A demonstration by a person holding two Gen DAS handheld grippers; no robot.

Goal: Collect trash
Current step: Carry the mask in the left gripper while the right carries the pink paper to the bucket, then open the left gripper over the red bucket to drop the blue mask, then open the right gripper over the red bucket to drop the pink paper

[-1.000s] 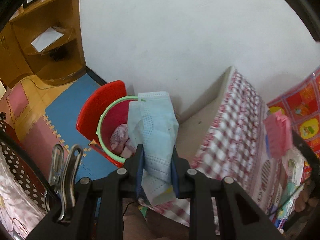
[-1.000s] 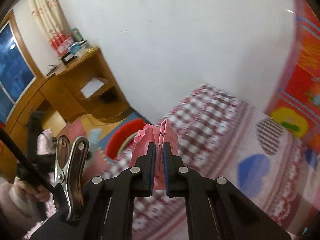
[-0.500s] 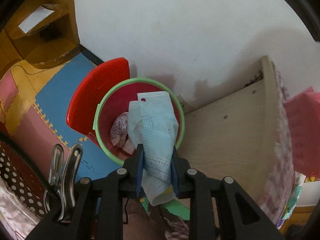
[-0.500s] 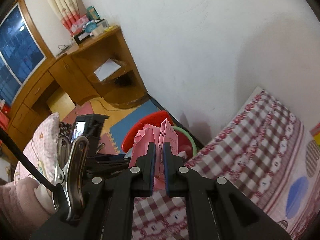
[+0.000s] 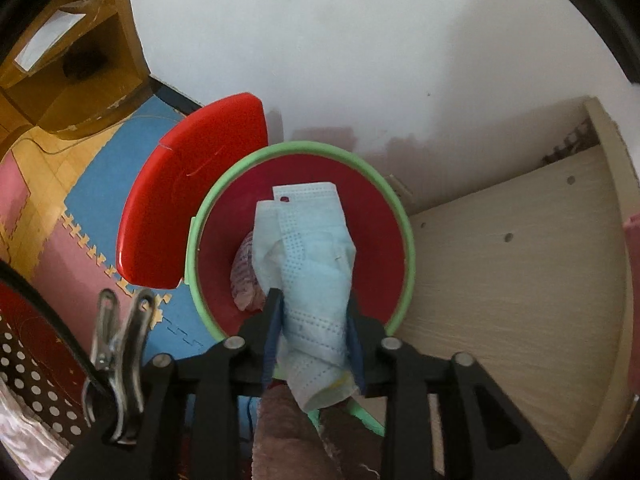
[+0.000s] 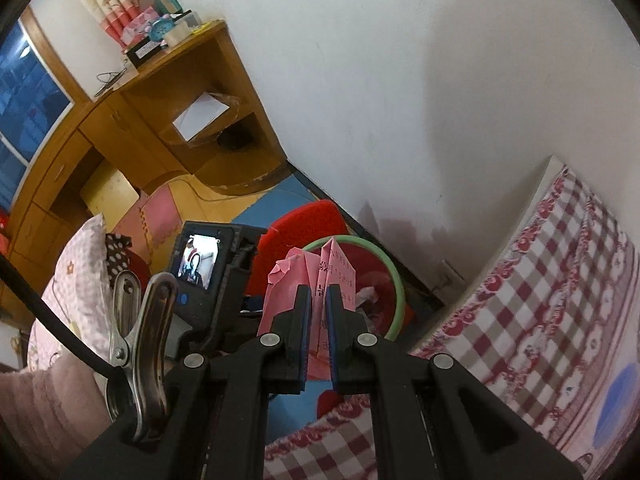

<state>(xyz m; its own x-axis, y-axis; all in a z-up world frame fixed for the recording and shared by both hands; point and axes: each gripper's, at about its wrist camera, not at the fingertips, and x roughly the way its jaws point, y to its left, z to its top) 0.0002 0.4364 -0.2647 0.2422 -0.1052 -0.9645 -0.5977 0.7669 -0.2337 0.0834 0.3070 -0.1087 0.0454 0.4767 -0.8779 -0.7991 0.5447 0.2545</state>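
A crumpled blue face mask (image 5: 308, 256) hangs between the pads of my left gripper (image 5: 312, 300), straight above the red bin with a green rim (image 5: 304, 148). The jaws are opening, and the mask still touches both pads. Crumpled trash (image 5: 244, 272) lies inside the bin. My right gripper (image 6: 318, 296) is shut on a folded pink paper (image 6: 296, 280) with printed text. It hovers above the bed's edge, short of the bin's rim (image 6: 384, 268). The left gripper's body (image 6: 208, 256) shows to its left.
The bin's red lid (image 5: 188, 196) stands open on the left, against the white wall. The bed's pale wood side (image 5: 500, 260) borders the bin on the right, under a checked cover (image 6: 540, 280). A wooden desk (image 6: 160, 100) and foam floor mats (image 5: 100, 184) lie beyond. A pillow (image 6: 76, 272) is at left.
My left gripper has come down over the bin, and its jaws stand a little wider around the mask. My right gripper has swung from over the bed towards the bin with the pink paper.
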